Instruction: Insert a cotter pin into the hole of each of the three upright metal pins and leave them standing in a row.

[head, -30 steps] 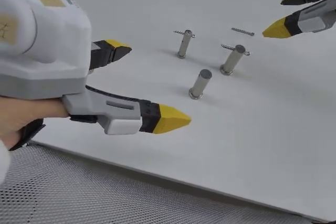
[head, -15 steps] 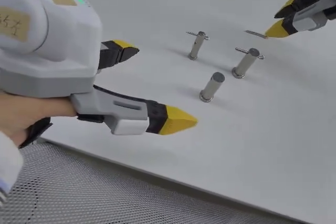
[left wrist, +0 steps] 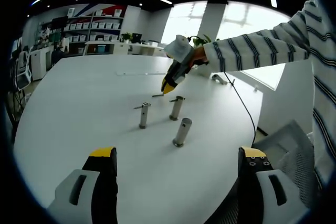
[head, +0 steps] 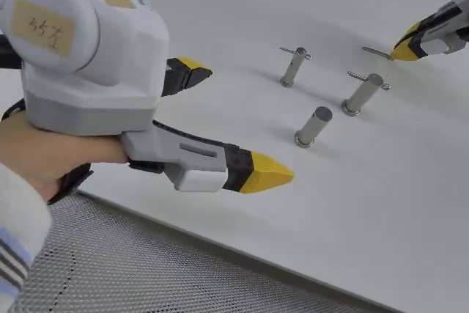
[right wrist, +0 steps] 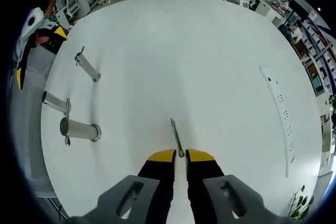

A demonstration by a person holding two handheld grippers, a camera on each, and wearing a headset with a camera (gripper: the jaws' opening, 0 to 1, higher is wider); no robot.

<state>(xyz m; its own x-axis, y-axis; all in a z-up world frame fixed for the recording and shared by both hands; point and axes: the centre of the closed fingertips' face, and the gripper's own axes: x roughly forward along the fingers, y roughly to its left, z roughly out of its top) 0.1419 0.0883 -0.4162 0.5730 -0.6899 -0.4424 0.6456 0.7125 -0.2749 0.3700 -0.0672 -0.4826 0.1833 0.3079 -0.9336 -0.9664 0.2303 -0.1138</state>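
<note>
White and smooth, the bench (head: pixel 220 5) offers open room on all sides of the work. Its near edge drops to a grey perforated metal mesh (head: pixel 146 269). A flat socket strip (right wrist: pixel 278 98) lies near the far edge, well apart from the parts.

Your left tongs (head: pixel 242 124) hover over the near part of the bench with the yellow-tipped jaws wide apart and nothing between them.

Three upright metal pins stand near mid-bench, each a plain polished cylinder with a small flange at its foot:
- The far left pin (head: pixel 293 67) carries a thin wire cotter pin (head: pixel 295 51) through its top.
- The far right pin (head: pixel 362 94) also carries a cotter pin (head: pixel 368 80) through its top.
- The near pin (head: pixel 314 127) has a bare top. It stands closer to you than the other two, so the three form a triangle, not a line.

Your right tongs (right wrist: pixel 181 155) are beyond the far right pin. Their jaws are drawn together on one end of the loose cotter pin (right wrist: pixel 176 132), a straight grey wire that projects forward from the tips. You cannot tell whether its free end touches the bench.
</note>
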